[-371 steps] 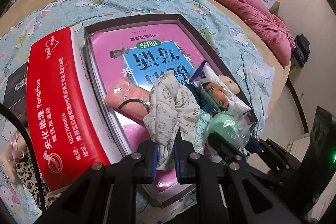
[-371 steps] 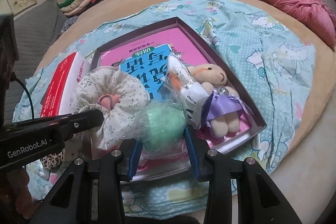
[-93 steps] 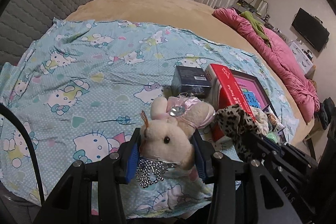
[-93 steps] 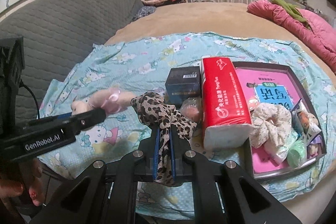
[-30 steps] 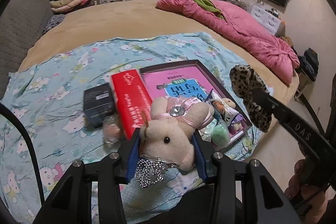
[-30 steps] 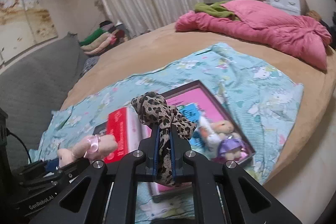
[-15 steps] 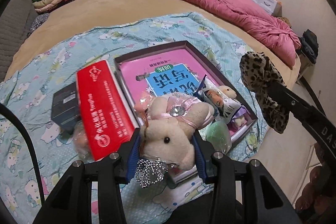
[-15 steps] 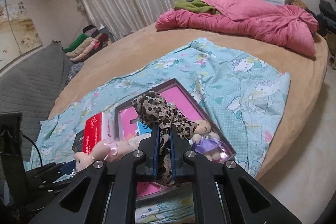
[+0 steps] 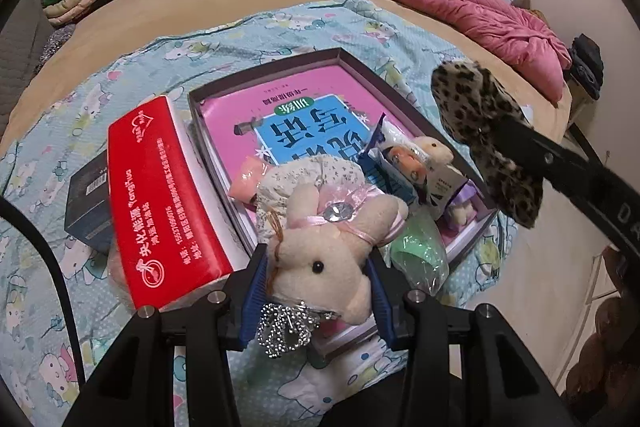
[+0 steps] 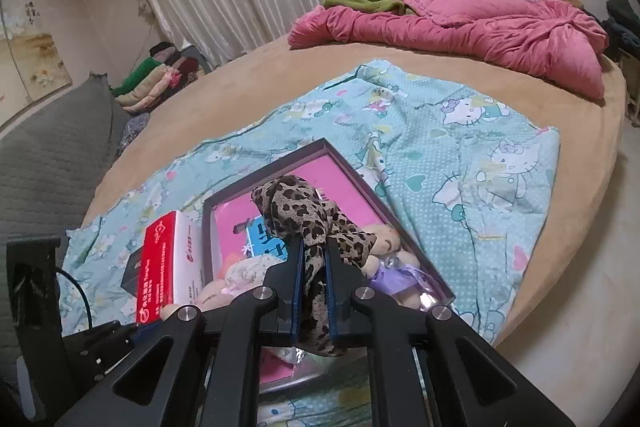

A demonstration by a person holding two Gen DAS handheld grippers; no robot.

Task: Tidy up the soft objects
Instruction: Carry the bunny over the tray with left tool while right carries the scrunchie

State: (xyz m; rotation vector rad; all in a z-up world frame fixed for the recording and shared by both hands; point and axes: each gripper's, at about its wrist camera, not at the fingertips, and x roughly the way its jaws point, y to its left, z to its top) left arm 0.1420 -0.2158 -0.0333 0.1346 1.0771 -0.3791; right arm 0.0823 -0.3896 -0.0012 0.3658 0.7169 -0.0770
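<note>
From the left wrist view, we hold a cream plush bunny (image 9: 320,259) in our left gripper (image 9: 316,291), its fingers (image 9: 254,287) pressed against both sides of the head so the toy sits squeezed between them, hanging above the near edge of the tray (image 9: 264,71). The bunny has a pink ribbon with a clear gem at the neck and a silver beaded ornament dangling below its chin. The tray, lying on the cartoon-print sheet (image 9: 120,75) on the bed, already carries several soft things along its near side: a floral scrunchie (image 9: 304,171), a pink pouch (image 9: 250,179), a green ball in clear wrap (image 9: 420,251), a packaged doll (image 9: 408,167) and a small bear in purple (image 9: 460,203). So we judge the sorting well along, with two pieces still in the air. A red tissue pack (image 9: 160,195) and a dark box (image 9: 86,203) lie just left of the tray.

From the right wrist view, our right gripper (image 10: 312,279) has its fingers (image 10: 297,279) closed tight on a leopard-print scrunchie (image 10: 304,215), the thin cloth pinched flat and bunching above and below them. It hangs over the tray's near half. What remains, in our judgement, is to lower both pieces into the tray and let go.
</note>
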